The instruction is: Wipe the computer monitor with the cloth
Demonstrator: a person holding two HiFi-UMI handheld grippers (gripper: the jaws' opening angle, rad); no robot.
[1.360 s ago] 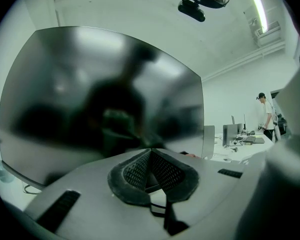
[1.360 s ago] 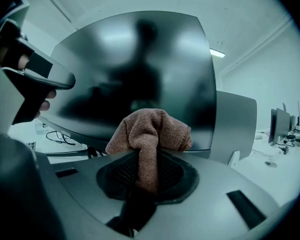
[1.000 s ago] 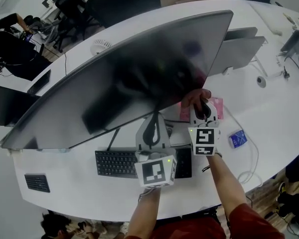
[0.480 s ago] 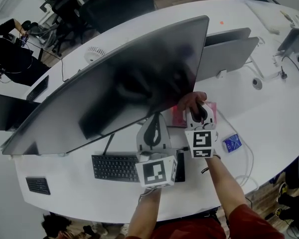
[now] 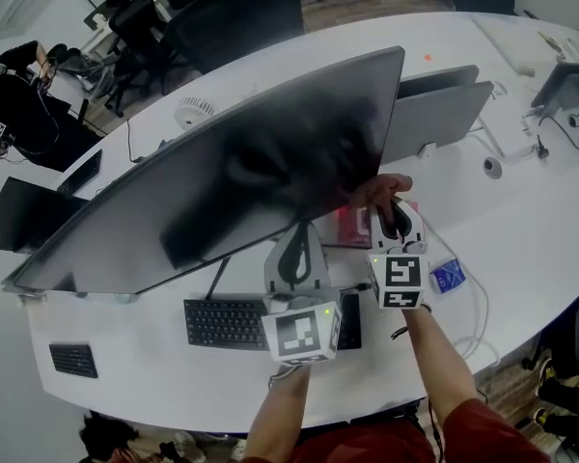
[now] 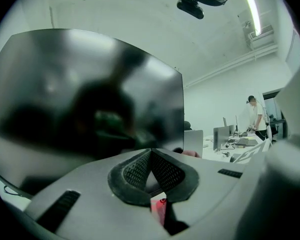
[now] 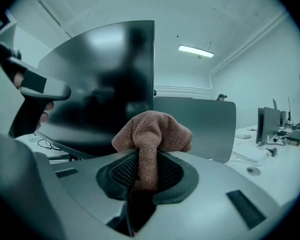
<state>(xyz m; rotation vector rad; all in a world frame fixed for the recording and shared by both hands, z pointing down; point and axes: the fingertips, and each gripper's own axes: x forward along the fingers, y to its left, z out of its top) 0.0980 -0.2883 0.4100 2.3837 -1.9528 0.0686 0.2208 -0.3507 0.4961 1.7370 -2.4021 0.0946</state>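
Bunching from the clamped right gripper (image 5: pixel 398 222), brown cloth (image 7: pixel 151 131) is held at the lower right corner of the monitor (image 5: pixel 251 162), left gripper (image 5: pixel 294 257) closed on nothing, just below the monitor's bottom edge.

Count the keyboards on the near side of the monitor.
2. One keyboard lies mid-desk below the monitor's lower edge; a smaller one sits near the left corner. The monitor may hide others.

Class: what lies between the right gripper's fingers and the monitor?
The brown cloth. The right gripper view shows it pinched in the right gripper and bunched up in front of the monitor. Whether it touches the screen cannot be told.
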